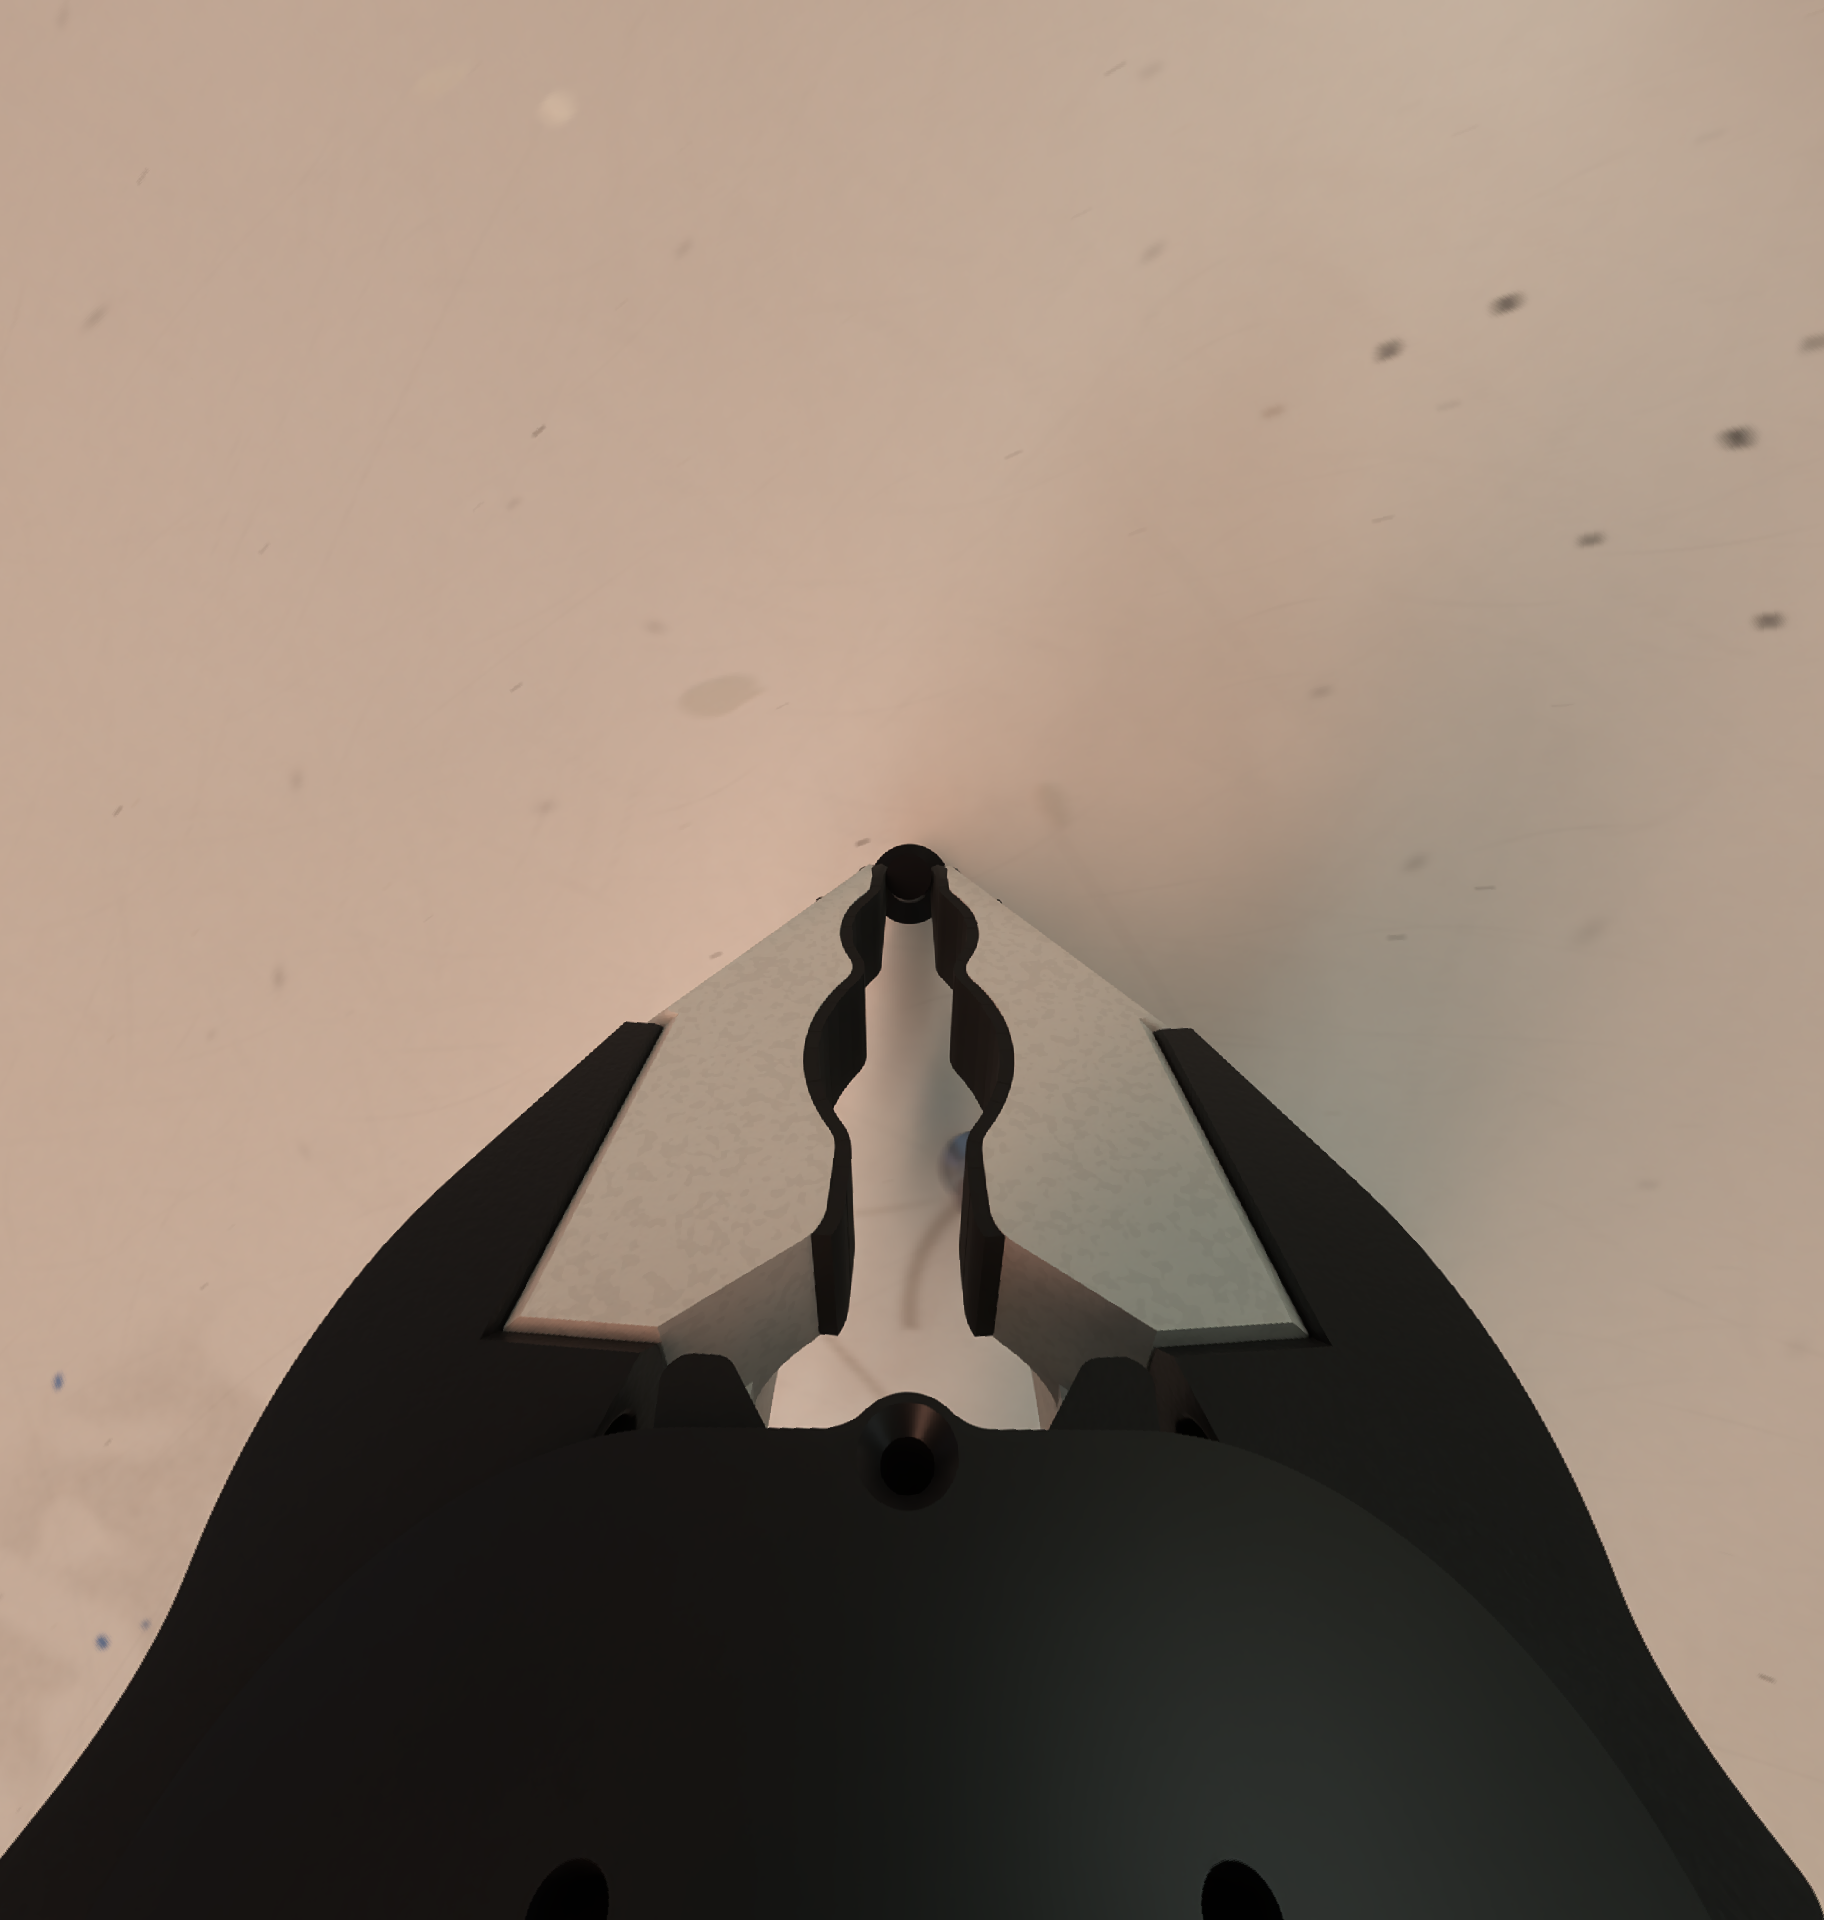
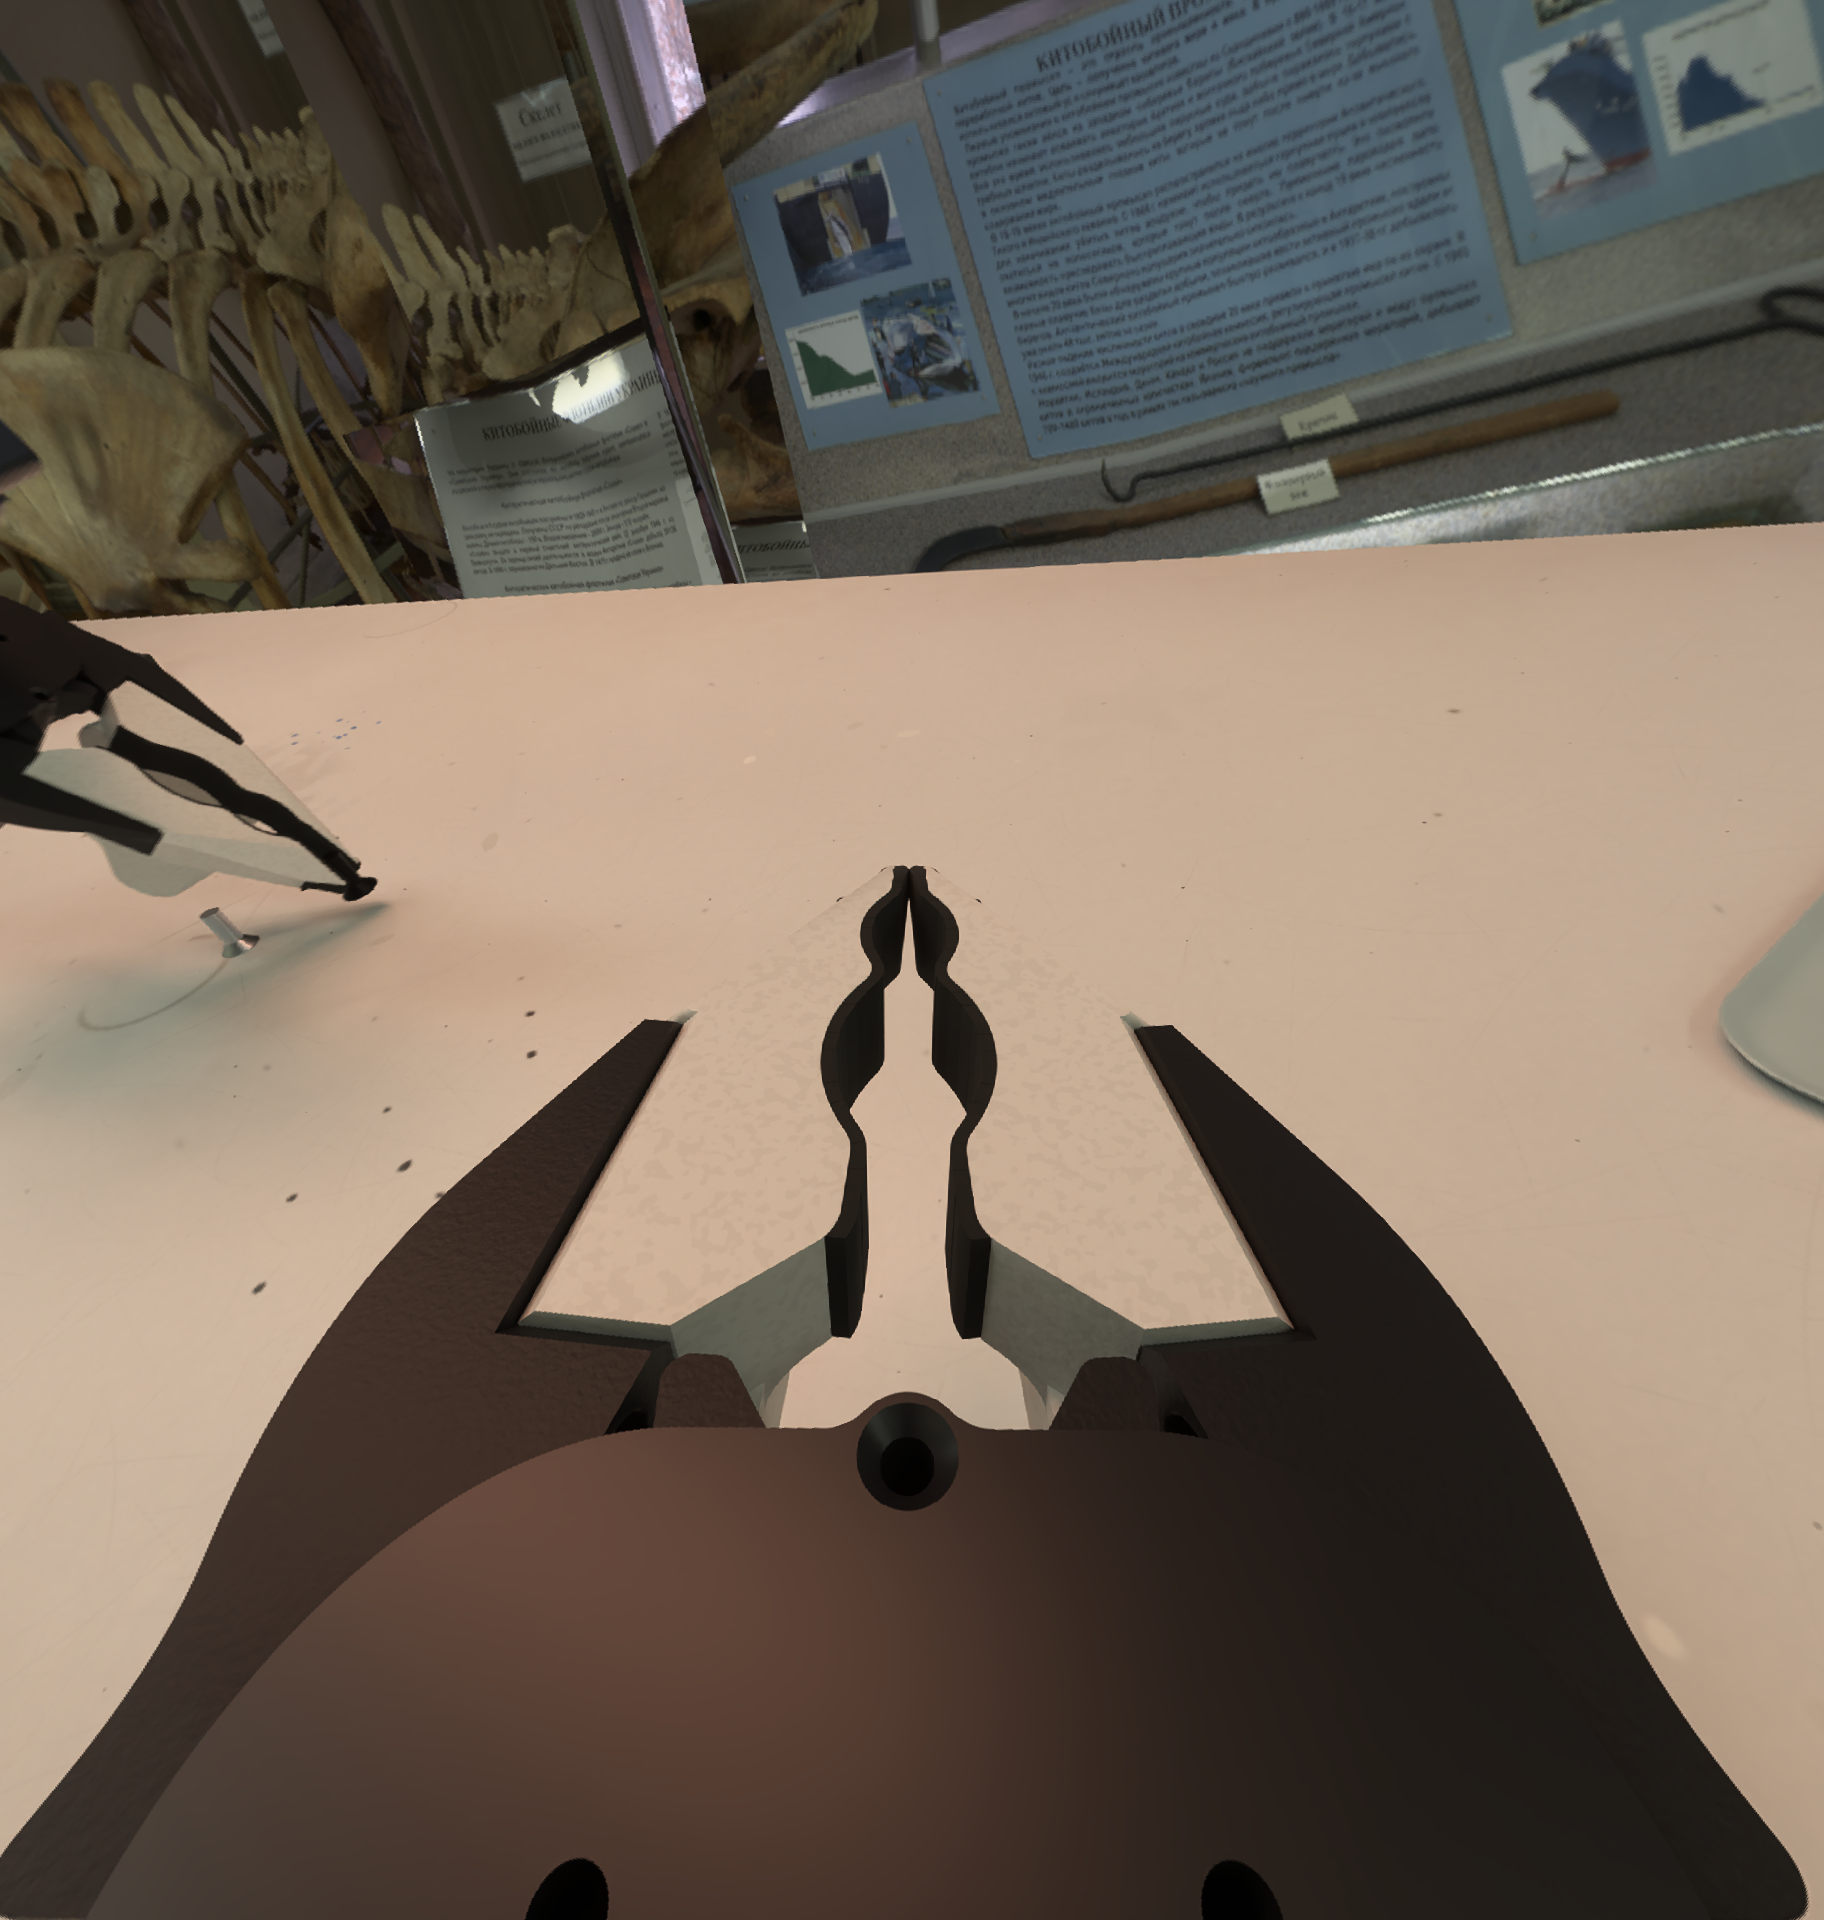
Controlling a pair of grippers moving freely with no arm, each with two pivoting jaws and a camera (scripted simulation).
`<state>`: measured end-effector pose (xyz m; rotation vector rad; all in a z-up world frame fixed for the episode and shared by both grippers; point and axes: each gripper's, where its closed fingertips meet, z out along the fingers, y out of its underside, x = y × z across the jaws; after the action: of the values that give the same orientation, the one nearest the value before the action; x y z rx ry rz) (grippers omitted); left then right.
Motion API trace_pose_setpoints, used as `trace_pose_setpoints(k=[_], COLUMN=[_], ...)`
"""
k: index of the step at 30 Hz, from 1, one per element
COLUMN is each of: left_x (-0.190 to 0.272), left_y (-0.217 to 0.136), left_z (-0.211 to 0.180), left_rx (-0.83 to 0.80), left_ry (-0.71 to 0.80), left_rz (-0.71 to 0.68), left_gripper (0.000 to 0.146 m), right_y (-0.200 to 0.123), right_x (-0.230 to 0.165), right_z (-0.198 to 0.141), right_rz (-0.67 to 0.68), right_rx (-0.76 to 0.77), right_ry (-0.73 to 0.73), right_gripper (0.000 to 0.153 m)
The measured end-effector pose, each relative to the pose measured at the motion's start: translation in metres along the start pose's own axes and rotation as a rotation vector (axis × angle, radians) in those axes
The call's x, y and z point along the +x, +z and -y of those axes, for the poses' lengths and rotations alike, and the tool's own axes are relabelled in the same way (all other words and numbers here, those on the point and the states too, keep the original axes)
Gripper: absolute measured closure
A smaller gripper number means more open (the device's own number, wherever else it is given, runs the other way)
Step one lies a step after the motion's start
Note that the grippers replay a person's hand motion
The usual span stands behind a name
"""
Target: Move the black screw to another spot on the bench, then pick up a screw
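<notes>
My left gripper [image 1: 907,883] is shut on the black screw [image 1: 906,868], whose round head sticks out past the fingertips, just above the pale bench [image 1: 575,520]. In the right wrist view the left gripper [image 2: 352,886] shows at the far left, its tips angled down close to the bench with the black screw [image 2: 362,886] between them. A silver screw [image 2: 228,932] stands head-down on the bench just left of those tips. My right gripper [image 2: 909,873] is shut and empty, hovering over the middle of the bench [image 2: 1199,779].
A pale grey tray or dish [image 2: 1812,997] sits at the bench's right edge. The bench's far edge [image 2: 991,577] runs across the view, with a skeleton display and blue wall panels behind it. Dark and blue specks mark the bench surface.
</notes>
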<state>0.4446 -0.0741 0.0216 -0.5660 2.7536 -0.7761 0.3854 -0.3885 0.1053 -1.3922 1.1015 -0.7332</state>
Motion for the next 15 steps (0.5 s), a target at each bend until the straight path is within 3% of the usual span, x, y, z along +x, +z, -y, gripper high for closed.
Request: trace_pose_setpoints(k=[8,15], left_x=[0.100,0.144], left_y=[0.000,0.012], left_z=[0.032,0.047], left_rx=[0.016,-0.010], left_ry=[0.134,0.153], left_rz=[-0.134,-0.195], left_gripper=[0.138,0.138], right_y=[0.000,0.000], right_x=[-0.003,-0.004], right_z=[0.000,0.001], right_rz=[0.007,0.007], right_rx=[0.000,0.002], right_ry=[-0.003,-0.006], right_gripper=[0.153,0.153])
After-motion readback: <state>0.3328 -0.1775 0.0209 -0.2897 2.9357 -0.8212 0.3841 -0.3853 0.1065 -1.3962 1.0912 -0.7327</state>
